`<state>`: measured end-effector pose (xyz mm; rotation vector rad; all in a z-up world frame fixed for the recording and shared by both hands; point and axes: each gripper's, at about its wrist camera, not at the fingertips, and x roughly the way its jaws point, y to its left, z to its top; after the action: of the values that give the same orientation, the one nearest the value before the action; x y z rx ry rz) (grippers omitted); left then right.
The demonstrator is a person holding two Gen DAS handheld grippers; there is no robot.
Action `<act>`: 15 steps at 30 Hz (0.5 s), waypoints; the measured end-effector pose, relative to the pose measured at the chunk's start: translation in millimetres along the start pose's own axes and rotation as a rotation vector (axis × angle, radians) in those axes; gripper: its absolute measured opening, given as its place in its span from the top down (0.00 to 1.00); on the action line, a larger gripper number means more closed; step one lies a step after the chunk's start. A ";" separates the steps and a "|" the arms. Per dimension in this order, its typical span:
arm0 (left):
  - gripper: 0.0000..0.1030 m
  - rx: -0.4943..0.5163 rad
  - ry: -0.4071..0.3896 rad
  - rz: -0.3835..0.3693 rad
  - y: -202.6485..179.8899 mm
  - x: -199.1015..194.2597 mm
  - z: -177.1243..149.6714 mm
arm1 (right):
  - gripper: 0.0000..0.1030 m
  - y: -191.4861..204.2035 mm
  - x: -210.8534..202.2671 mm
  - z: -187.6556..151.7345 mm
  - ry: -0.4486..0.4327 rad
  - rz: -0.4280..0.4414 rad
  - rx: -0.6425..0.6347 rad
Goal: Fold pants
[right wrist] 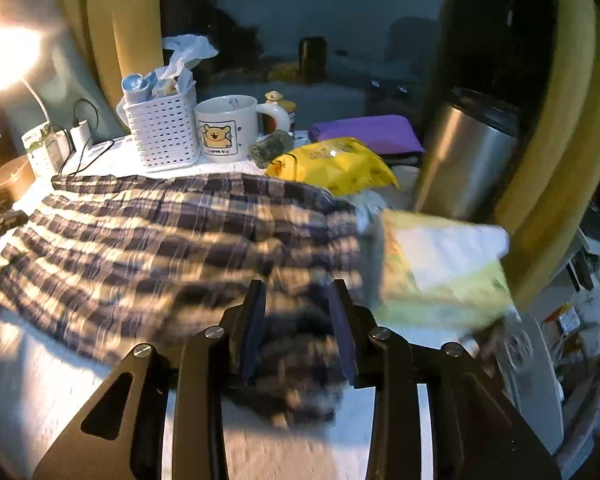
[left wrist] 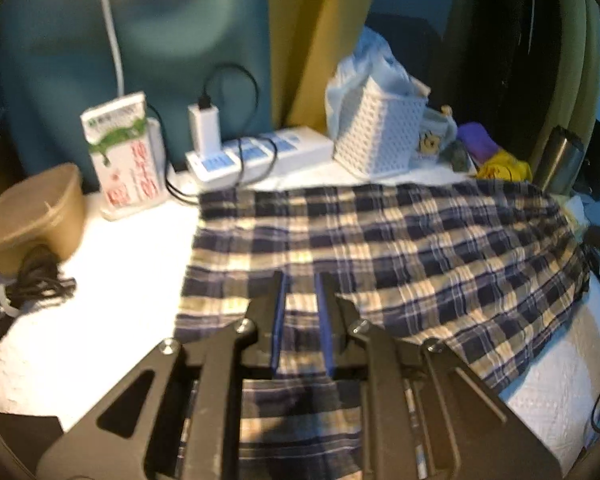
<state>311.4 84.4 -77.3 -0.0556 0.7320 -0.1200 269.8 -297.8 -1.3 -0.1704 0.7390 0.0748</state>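
White basket (right wrist: 162, 136), bear mug (right wrist: 226, 128) and yellow packet (right wrist: 332, 164) crowd the far counter (left wrist: 112, 276); plaid pants (left wrist: 380, 248) lie flat. Left gripper (left wrist: 300, 280) jaws narrow and empty, right gripper (right wrist: 298, 288) jaws parted.

Your left gripper (left wrist: 300, 316) and right gripper (right wrist: 298, 320) look alike — matte black angular linkage arms, silver round screw heads, dark blue pads (left wrist: 278, 320) lining each finger.

Warm lamp glare (right wrist: 4, 56) top left, right wrist view; desk (left wrist: 112, 280) blown out white. Fisheye bends edges. Plaid pants (right wrist: 160, 240) smeared, prob. motion blur; background dim.
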 end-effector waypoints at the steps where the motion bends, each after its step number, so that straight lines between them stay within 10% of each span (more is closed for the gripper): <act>1: 0.84 0.000 -0.007 0.007 1.6 -3.0 0.7 | 0.45 -3.1 -5.9 -5.9 0.000 -0.001 0.011; 4: 0.81 -0.008 -0.011 0.024 4.0 -8.4 1.4 | 0.26 -11.0 -16.9 -23.0 0.013 0.013 0.053; 15: 0.36 -0.028 -0.017 0.065 13.0 -15.2 -4.7 | 0.25 -12.3 6.5 -72.7 0.149 0.220 0.251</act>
<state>298.2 99.2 -71.9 -0.0599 0.7182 -0.0472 228.0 -323.0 -56.9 0.1468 0.9067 0.1788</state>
